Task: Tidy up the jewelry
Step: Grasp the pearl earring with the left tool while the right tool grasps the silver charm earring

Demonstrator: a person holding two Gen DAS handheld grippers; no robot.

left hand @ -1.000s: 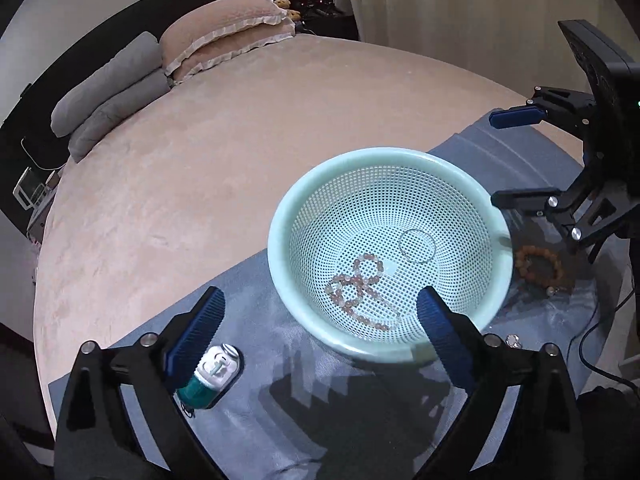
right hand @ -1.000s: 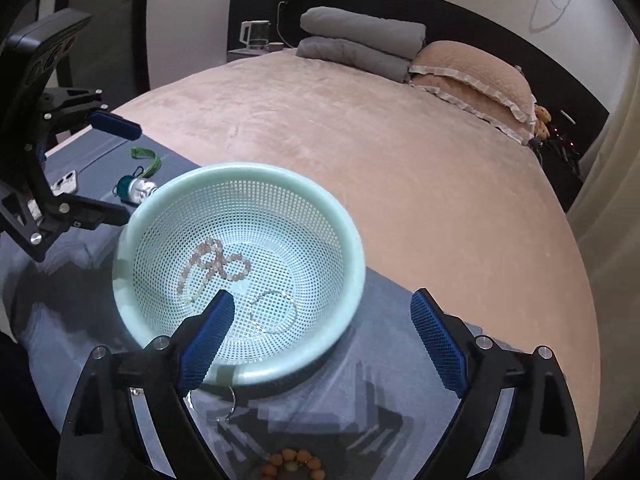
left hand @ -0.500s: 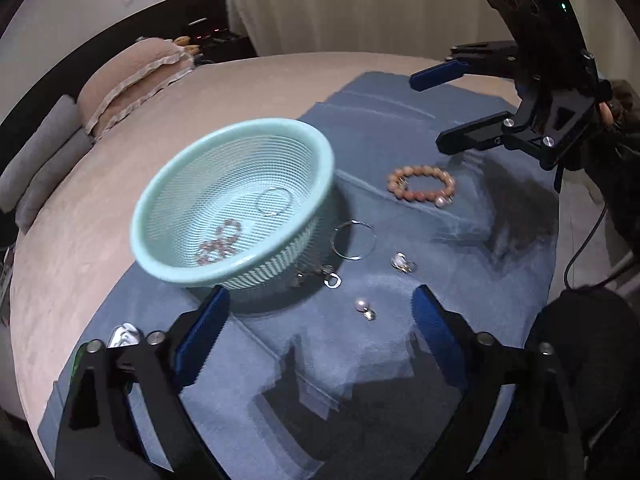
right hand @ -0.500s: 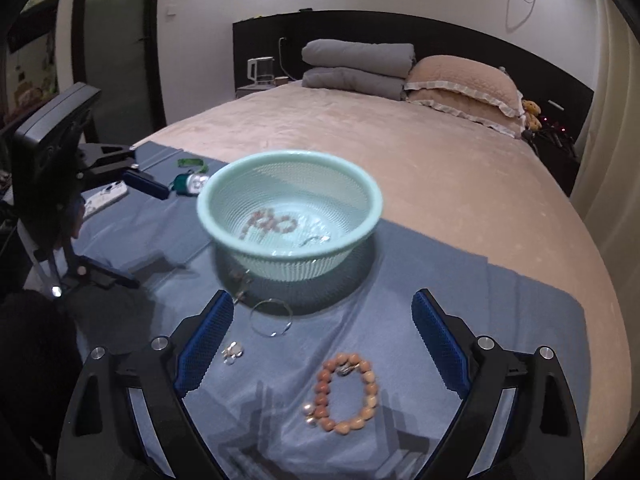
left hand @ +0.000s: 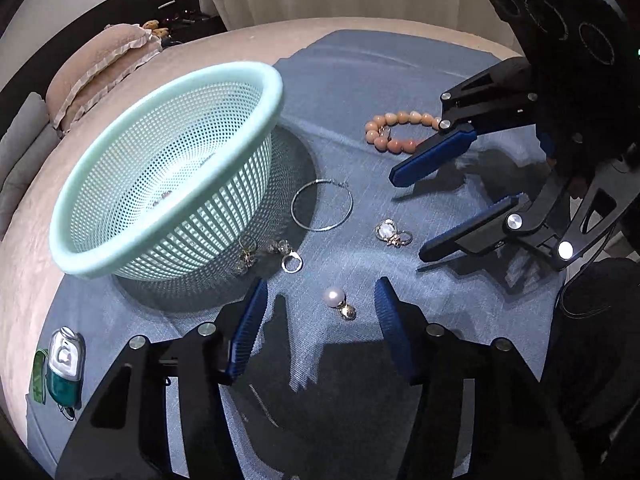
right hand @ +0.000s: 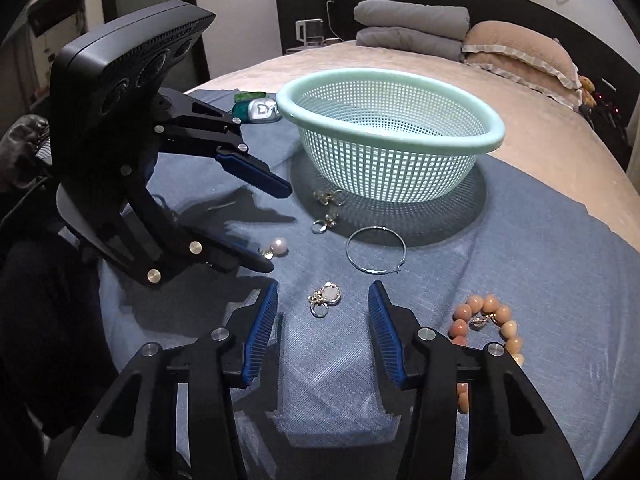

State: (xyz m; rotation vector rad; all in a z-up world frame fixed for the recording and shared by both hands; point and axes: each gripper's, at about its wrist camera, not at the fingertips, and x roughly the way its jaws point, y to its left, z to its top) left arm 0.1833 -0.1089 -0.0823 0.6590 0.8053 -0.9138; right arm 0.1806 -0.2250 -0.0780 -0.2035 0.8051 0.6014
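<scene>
On the blue cloth [left hand: 360,72] in front of the mint basket [left hand: 240,68] lies a pearl earring [left hand: 334,298]. My left gripper [left hand: 322,286] straddles it low over the cloth, jaws closing, with gaps still showing on both sides of the pearl. A small gold-and-white earring [right hand: 326,296] lies between the closing jaws of my right gripper [right hand: 323,286], untouched by the pads. Each gripper shows in the other's view: the right gripper [left hand: 408,218] and the left gripper [right hand: 277,230] over the pearl earring [right hand: 279,246].
A silver hoop [left hand: 322,229] lies next to the basket [right hand: 388,74], with small rings and earrings [left hand: 290,262] at its foot. A peach bead bracelet [right hand: 474,302] sits to the right. A teal-and-white bottle [left hand: 64,364] lies at the cloth's left edge. Pillows [right hand: 516,52] are stacked at the head of the beige bed.
Both grippers came down from above the basket to just over the cloth, and their jaws narrowed, the left around the pearl earring, the right around the small gold earring.
</scene>
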